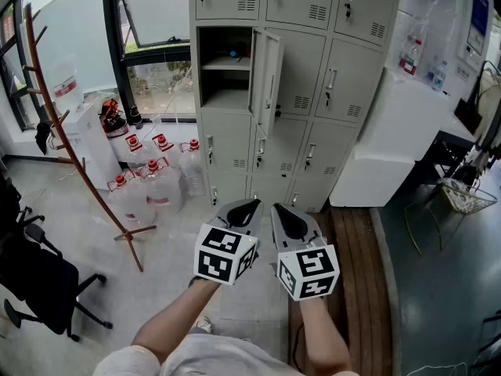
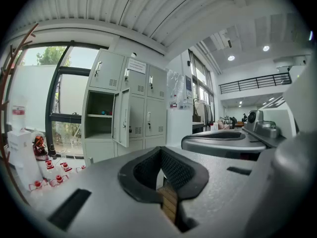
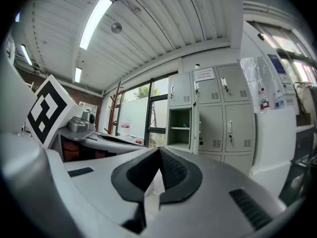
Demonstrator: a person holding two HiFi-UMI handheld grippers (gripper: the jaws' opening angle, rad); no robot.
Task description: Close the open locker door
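Far left in the head view stood a wooden coat rack [image 1: 69, 124], a black chair [image 1: 35, 280] beneath it, and a cluster of red-capped water bottles [image 1: 153, 182] on the floor by the window. Only that view showed them whole; the left gripper view caught just a few red caps [image 2: 49, 170] at its lower left edge.

Then came the grey locker bank [image 1: 313, 77]. Its open locker door [image 1: 266, 77] sat in the left column, second row from the top, hinged on its right side and swung out towards the room. The open compartment [image 1: 225, 67] had a shelf with something blue on it. The door showed again in the left gripper view [image 2: 121, 118] and the right gripper view [image 3: 195, 128], well apart from both tools.

The left gripper [image 1: 249, 206] was held level beside the right gripper [image 1: 279, 210], close together, with jaws clenched on nothing in both [image 2: 161, 155] [image 3: 158, 155]. The right gripper view alone showed a ceiling strip lamp [image 3: 94, 21], and the left gripper view a railed upper gallery [image 2: 252, 81].

On the right stood a white cabinet [image 1: 407, 131], then a wire basket [image 1: 467, 198]. A wooden floor strip [image 1: 356, 288] ran under the right arm.
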